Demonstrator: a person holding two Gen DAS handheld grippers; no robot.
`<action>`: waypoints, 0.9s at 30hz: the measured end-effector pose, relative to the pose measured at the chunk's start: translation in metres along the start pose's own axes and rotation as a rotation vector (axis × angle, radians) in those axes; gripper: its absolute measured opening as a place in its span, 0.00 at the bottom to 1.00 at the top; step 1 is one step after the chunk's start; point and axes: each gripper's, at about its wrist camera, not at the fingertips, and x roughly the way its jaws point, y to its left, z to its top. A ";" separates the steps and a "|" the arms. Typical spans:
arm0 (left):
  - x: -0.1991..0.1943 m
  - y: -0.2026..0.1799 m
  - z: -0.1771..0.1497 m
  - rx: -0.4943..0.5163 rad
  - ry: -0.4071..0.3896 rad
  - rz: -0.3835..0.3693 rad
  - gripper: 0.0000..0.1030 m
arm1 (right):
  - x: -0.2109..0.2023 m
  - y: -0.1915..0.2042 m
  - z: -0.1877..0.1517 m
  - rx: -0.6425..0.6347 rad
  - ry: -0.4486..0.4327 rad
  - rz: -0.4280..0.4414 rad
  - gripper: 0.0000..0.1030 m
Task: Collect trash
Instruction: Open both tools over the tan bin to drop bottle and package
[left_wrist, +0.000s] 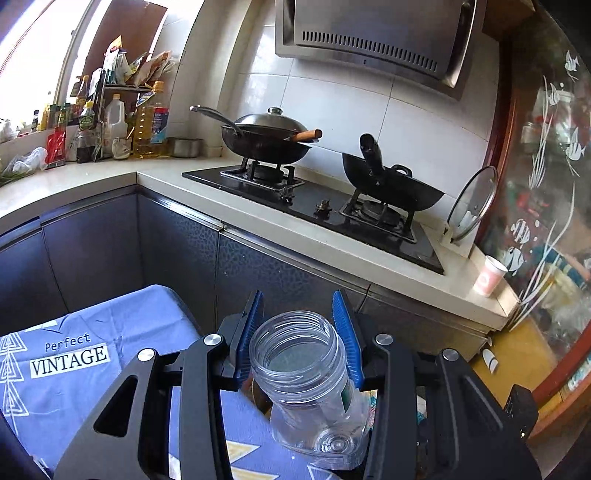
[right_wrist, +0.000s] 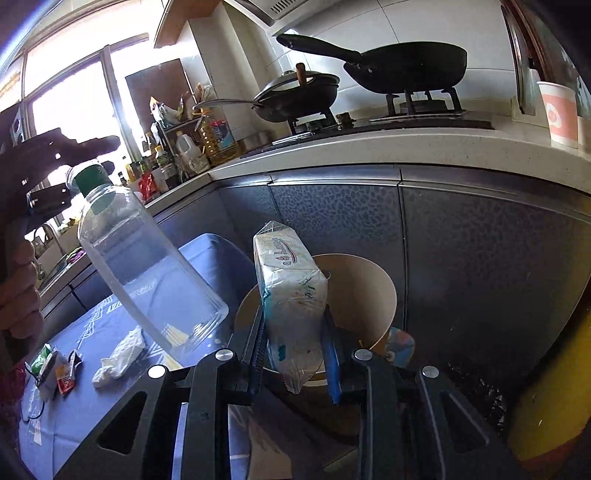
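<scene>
Left wrist view: my left claw (left_wrist: 299, 325) pinches the neck of an empty clear bottle (left_wrist: 310, 384), open mouth forward, above the cloth-covered desk (left_wrist: 92, 332). I'd keep it pinched until it hangs over the bin. The cloth reads "Perfect VINTAGE".

Right wrist view: my right claw (right_wrist: 295, 332) clamps a soft plastic-wrapped pack (right_wrist: 291, 295) just before the tan bin (right_wrist: 369, 288) past the desk's far edge. I'd centre it over the rim, then let go. Its script is unreadable. Crumpled tissue (right_wrist: 118, 356) and wrappers (right_wrist: 55, 369) lie near the desk's left edge.
</scene>
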 end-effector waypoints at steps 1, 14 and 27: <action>0.014 0.000 -0.001 0.000 0.008 0.013 0.37 | 0.006 -0.005 0.000 0.004 0.006 -0.004 0.27; 0.120 -0.012 -0.028 0.105 0.051 0.155 0.37 | 0.078 -0.043 0.009 0.039 0.109 -0.028 0.27; 0.144 -0.016 -0.067 0.186 0.108 0.230 0.68 | 0.091 -0.048 0.006 0.071 0.119 -0.039 0.47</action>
